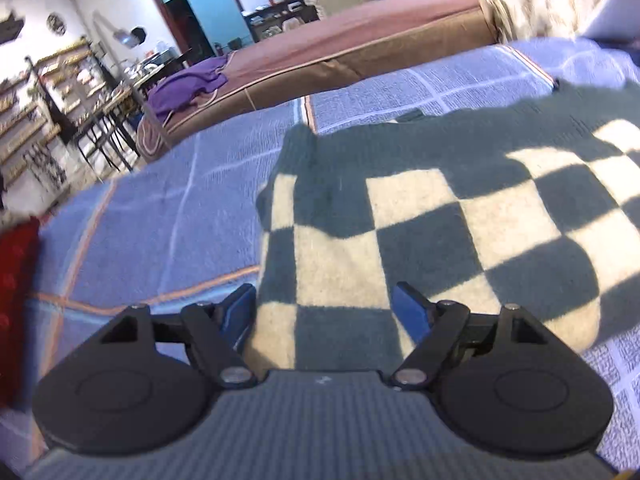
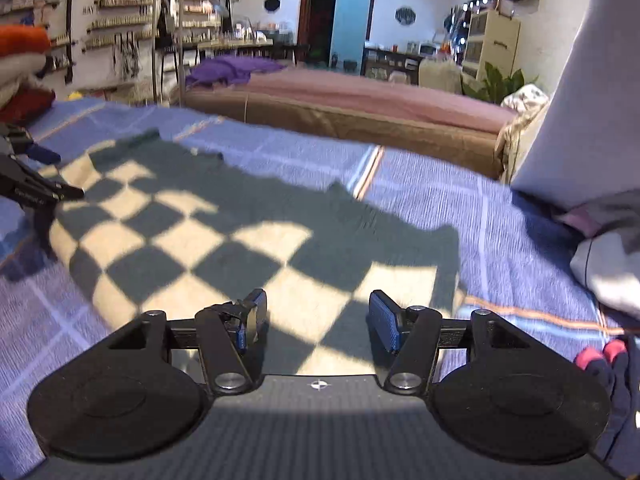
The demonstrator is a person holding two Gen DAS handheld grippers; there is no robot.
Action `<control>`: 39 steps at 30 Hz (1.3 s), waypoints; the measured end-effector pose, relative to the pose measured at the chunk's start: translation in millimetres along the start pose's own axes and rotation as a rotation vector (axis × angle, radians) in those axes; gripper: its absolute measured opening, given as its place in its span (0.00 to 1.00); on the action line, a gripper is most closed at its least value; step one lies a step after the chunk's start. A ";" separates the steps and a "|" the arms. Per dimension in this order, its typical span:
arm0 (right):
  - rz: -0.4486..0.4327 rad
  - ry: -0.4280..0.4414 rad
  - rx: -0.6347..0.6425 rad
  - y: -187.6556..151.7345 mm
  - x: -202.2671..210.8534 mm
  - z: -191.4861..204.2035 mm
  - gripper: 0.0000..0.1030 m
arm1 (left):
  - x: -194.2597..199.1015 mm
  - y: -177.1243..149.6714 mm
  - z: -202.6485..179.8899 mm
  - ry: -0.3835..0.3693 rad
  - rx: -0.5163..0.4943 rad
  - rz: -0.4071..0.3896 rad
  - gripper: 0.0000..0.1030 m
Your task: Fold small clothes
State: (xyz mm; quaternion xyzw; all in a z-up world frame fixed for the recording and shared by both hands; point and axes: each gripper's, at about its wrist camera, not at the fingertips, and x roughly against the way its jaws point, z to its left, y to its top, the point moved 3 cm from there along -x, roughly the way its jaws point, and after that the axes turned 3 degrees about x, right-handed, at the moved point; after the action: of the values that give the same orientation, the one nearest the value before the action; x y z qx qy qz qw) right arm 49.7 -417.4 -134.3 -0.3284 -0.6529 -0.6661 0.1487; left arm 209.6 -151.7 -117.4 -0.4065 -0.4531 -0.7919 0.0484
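Checkered sweater [image 1: 420, 208] lay spread flat on blue blanket [image 1: 160, 208], no fold visible yet (whole task prob. left). Left gripper [image 1: 325, 309] and right gripper [image 2: 318, 314] both hovered at near hem w/ fingers released, grasping nothing.

The checkered sweater [image 2: 224, 232] lies flat on the bedspread [image 2: 460, 208]. Behind it, at 12 o'clock, stands a second bed [image 2: 360, 100] with a garment [image 2: 228, 70] on its 10 o'clock end. A clothes pile [image 2: 608, 276] sits at 3 o'clock.
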 end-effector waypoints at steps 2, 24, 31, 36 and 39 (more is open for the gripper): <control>-0.045 0.015 -0.069 -13.9 0.5 -7.7 0.92 | -7.8 -1.6 16.2 -0.044 0.101 0.041 0.85; 0.012 0.015 -0.402 -18.6 44.5 -68.5 1.00 | 107.0 -36.9 -163.0 -0.179 -0.549 -0.111 0.85; 0.014 0.068 -0.534 -33.0 45.2 -85.4 1.00 | 100.7 -63.8 -276.9 -0.101 -0.932 -0.308 0.82; 0.018 0.071 -0.541 -34.8 40.3 -96.2 1.00 | 87.5 -53.5 -327.1 -0.119 -1.008 -0.367 0.51; 0.021 0.080 -0.550 -32.3 33.3 -103.2 1.00 | 79.2 -55.7 -357.4 -0.080 -1.094 -0.446 0.46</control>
State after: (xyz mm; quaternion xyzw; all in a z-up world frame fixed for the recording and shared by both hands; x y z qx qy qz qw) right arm -20.3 -506.2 -131.1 -0.3365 -0.4379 -0.8292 0.0864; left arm -82.2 -366.5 -193.3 -0.2967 -0.0551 -0.8857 -0.3529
